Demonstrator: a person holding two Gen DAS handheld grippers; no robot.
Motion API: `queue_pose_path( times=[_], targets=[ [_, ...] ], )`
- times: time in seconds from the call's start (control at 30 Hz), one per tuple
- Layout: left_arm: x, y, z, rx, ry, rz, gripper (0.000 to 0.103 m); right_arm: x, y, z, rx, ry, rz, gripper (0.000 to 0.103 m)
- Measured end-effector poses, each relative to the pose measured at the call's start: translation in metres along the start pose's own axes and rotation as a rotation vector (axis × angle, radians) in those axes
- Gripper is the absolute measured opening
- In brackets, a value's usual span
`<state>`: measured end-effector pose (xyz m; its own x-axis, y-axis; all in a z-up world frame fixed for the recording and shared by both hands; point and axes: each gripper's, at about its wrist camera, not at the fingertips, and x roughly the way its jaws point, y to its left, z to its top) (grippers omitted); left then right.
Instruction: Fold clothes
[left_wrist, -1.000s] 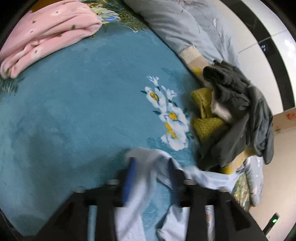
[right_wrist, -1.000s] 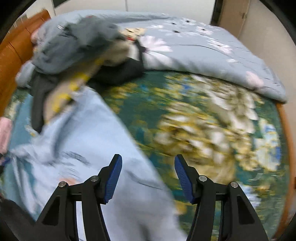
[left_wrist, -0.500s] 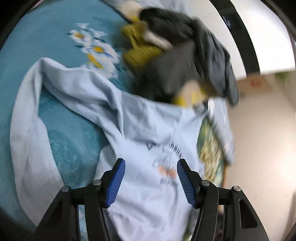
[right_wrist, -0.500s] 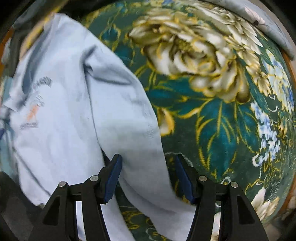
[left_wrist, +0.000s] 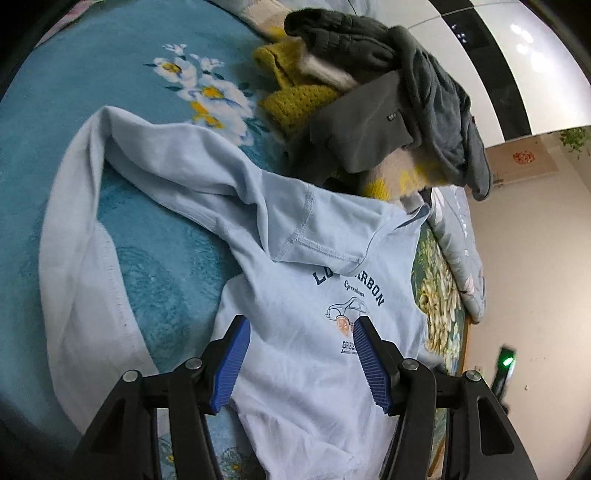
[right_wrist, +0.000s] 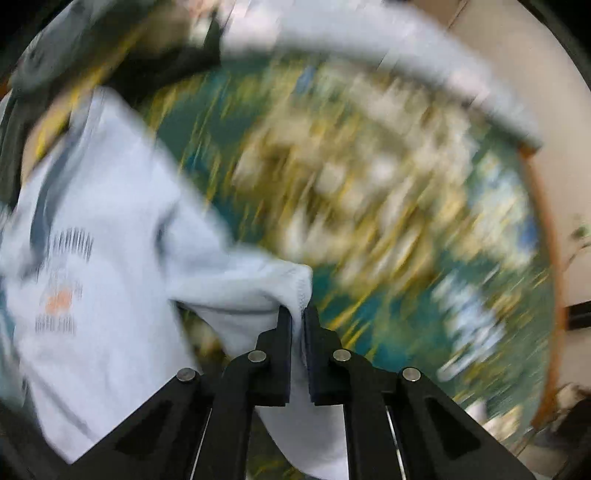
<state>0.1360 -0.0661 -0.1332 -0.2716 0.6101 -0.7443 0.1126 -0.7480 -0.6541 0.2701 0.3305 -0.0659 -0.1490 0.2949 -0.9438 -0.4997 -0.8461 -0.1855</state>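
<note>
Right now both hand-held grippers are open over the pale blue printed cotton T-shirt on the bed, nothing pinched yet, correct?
Only partly. The left hand-held gripper is open over the pale blue printed cotton T-shirt, but the right hand-held gripper is shut on a stitched edge of it, as the right wrist view shows.

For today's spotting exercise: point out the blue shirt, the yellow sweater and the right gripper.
blue shirt (left_wrist: 314, 373): left wrist view, chest below print.
yellow sweater (left_wrist: 295, 103): left wrist view, knitted fold.
right gripper (right_wrist: 298, 325): right wrist view, between fingertips.
</note>
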Motion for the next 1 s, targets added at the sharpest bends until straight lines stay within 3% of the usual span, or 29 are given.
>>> queue_pose_path(
  times=[0.1,0.2,0.27,0.47,0.57,0.63,0.73,0.83,0.93,1.0],
  targets=[
    [-0.008,0.003,0.0,-0.012,-0.02,-0.015,0.062,-0.058,-0.002,0.027,-0.054,-0.277,-0.114,0.006],
    [-0.009,0.004,0.0,-0.022,-0.023,-0.017,0.062,-0.084,0.012,0.026,-0.175,-0.439,-0.179,0.006],
    [-0.01,0.005,0.0,-0.028,-0.024,-0.018,0.062,-0.068,0.027,0.013,-0.249,-0.405,-0.162,0.006],
    [-0.012,0.007,0.0,-0.048,-0.029,-0.022,0.062,0.021,0.037,-0.057,-0.279,-0.045,-0.031,0.006],
    [-0.013,0.008,0.0,-0.058,-0.031,-0.024,0.062,0.023,0.029,-0.07,-0.26,-0.001,0.042,0.013],
    [-0.013,0.009,0.0,-0.065,-0.032,-0.024,0.062,0.017,0.014,-0.067,-0.222,0.011,0.126,0.032],
    [-0.013,0.011,0.0,-0.076,-0.035,-0.02,0.062,0.004,-0.014,-0.054,-0.128,-0.004,0.269,0.051],
    [-0.013,0.012,0.0,-0.092,-0.037,-0.025,0.062,-0.004,-0.046,-0.032,0.025,-0.046,0.332,0.051],
    [-0.012,0.011,0.0,-0.091,-0.034,-0.013,0.062,0.026,-0.07,0.0,0.264,-0.044,0.364,0.051],
    [-0.012,0.011,0.0,-0.085,-0.035,0.002,0.062,0.038,-0.066,0.012,0.337,-0.02,0.41,0.051]
  ],
)
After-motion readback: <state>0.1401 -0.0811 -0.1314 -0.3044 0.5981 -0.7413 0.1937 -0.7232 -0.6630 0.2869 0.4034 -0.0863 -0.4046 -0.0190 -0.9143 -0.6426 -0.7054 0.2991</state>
